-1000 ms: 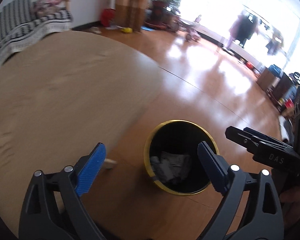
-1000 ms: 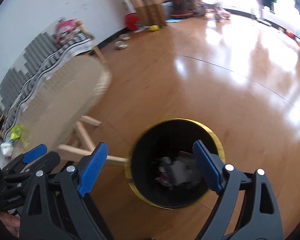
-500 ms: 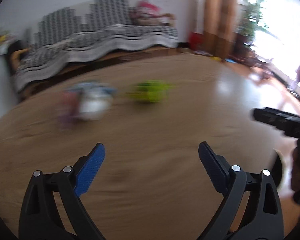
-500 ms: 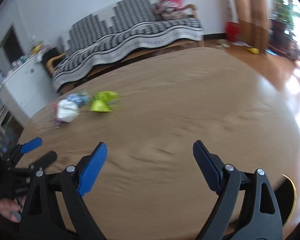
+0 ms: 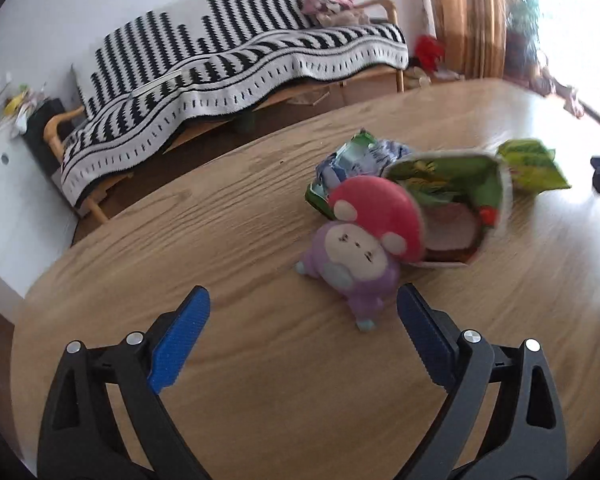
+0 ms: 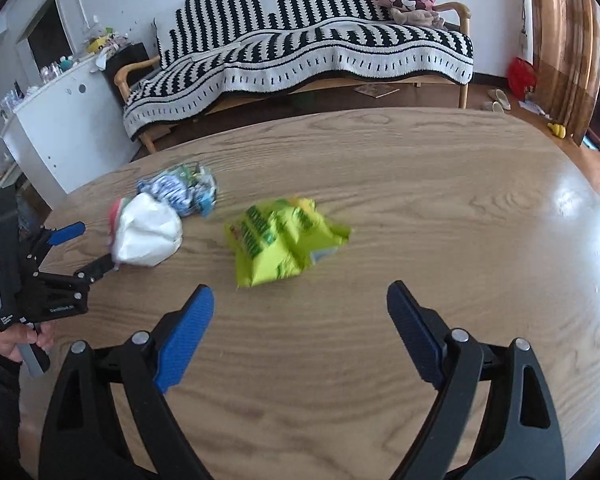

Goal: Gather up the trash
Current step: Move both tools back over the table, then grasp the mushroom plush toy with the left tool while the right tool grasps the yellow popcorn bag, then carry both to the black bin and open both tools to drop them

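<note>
On the round wooden table [image 6: 420, 208] lie a crumpled yellow-green snack bag [image 6: 284, 240] [image 5: 534, 164], a blue-white wrapper [image 6: 180, 188] [image 5: 356, 160] and a white tipped cup [image 6: 146, 232] with a green printed inside [image 5: 452, 204]. A purple toy with a red cap [image 5: 364, 252] lies against the cup. My left gripper [image 5: 302, 332] is open, just short of the toy; it also shows in the right wrist view [image 6: 84, 248]. My right gripper [image 6: 300, 328] is open, just short of the green bag.
A sofa with a black-and-white striped cover [image 6: 300, 52] stands behind the table. A white cabinet [image 6: 60, 120] is at the left. Curtains [image 6: 560, 40] and a wooden floor are at the right. The table edge curves close on the left.
Both grippers have swung from above the black bin on the floor back over the table and closer to the trash. Both stay open and empty.
</note>
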The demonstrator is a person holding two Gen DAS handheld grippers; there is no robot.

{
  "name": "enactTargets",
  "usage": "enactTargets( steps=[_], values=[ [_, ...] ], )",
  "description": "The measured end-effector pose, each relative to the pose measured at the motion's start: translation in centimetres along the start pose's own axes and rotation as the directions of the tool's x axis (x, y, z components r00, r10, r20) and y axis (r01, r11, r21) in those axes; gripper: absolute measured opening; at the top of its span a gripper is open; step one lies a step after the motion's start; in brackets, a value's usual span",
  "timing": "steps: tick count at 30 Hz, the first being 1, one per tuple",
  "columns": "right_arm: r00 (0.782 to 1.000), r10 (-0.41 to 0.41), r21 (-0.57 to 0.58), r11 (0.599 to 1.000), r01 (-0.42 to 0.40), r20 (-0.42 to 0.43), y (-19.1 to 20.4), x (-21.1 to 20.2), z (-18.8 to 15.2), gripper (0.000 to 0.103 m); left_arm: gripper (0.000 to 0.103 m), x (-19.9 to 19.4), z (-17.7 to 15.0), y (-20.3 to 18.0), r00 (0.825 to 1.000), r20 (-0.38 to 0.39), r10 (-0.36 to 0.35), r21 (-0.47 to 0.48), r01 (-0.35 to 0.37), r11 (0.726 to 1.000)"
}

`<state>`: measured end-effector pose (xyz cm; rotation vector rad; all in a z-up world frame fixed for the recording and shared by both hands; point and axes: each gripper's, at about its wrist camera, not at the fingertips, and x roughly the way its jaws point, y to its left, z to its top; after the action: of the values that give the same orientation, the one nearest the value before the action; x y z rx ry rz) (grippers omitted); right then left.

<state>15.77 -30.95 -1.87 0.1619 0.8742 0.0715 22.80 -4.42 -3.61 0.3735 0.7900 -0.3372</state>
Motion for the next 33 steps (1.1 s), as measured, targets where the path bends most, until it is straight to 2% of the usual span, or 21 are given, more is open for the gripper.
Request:
enactTargets(
  steps=[4, 8, 11, 12, 13, 14, 16, 20, 25, 27, 33],
  values=[
    [0.999, 0.016, -0.017, 1.0, -0.016, -0.028, 0.4, 2.5, 1.8, 0.09, 0.092, 1.8, 1.0, -0.6, 0.996, -0.013, -0.092, 0.058, 0.092, 0.994],
    [0.999, 0.018, -0.042, 0.999, -0.02, -0.034, 0.8, 4.4, 3.3, 0.093, 0.092, 3.3, 2.0, -1.2, 0.99, -0.039, -0.134, 0.1, 0.137, 0.985],
    [0.998, 0.005, -0.076, 0.997, -0.01, -0.066, 1.2, 6.2, 3.9, 0.093, 0.09, 3.8, 2.5, -1.7, 0.989, -0.031, -0.143, 0.12, 0.145, 0.982],
    [0.997, 0.004, -0.085, 0.996, -0.011, -0.079, 1.3, 6.8, 4.0, 0.093, 0.087, 3.9, 2.6, -1.7, 0.988, -0.029, -0.152, 0.118, 0.154, 0.981],
    [0.995, 0.007, -0.095, 0.995, -0.016, -0.097, 1.4, 7.5, 4.0, 0.092, 0.072, 3.8, 2.6, -1.7, 0.987, -0.026, -0.159, 0.116, 0.161, 0.98],
    [0.994, 0.008, -0.105, 0.994, -0.019, -0.107, 1.6, 7.9, 3.9, 0.084, 0.055, 3.8, 2.6, -1.7, 0.986, -0.023, -0.164, 0.106, 0.166, 0.98],
    [0.994, 0.007, -0.125, 0.992, -0.021, -0.107, 1.9, 8.0, 3.7, 0.074, 0.05, 3.8, 2.5, -1.4, 0.988, -0.031, -0.15, 0.065, 0.152, 0.986],
    [0.998, -0.013, -0.162, 0.987, 0.002, -0.069, 2.8, 6.5, 2.9, 0.059, 0.046, 2.5, 1.6, -1.5, 0.992, -0.031, -0.123, 0.045, 0.124, 0.991],
    [1.0, 0.0, -0.138, 0.99, -0.003, -0.024, 2.4, 2.8, 1.4, 0.058, 0.045, -0.8, 0.2, -1.5, 0.995, -0.03, -0.099, -0.012, 0.099, 0.995],
    [1.0, 0.007, -0.129, 0.992, -0.007, -0.001, 2.1, 0.7, 0.7, 0.058, 0.045, -2.8, -0.4, -1.8, 0.997, -0.026, -0.07, -0.03, 0.069, 0.997],
    [0.999, -0.013, -0.081, 0.997, 0.017, 0.051, 0.1, -6.0, -2.7, 0.059, 0.045, -8.4, -2.0, -4.6, 0.999, -0.011, -0.035, -0.047, 0.034, 0.998]
  ],
)
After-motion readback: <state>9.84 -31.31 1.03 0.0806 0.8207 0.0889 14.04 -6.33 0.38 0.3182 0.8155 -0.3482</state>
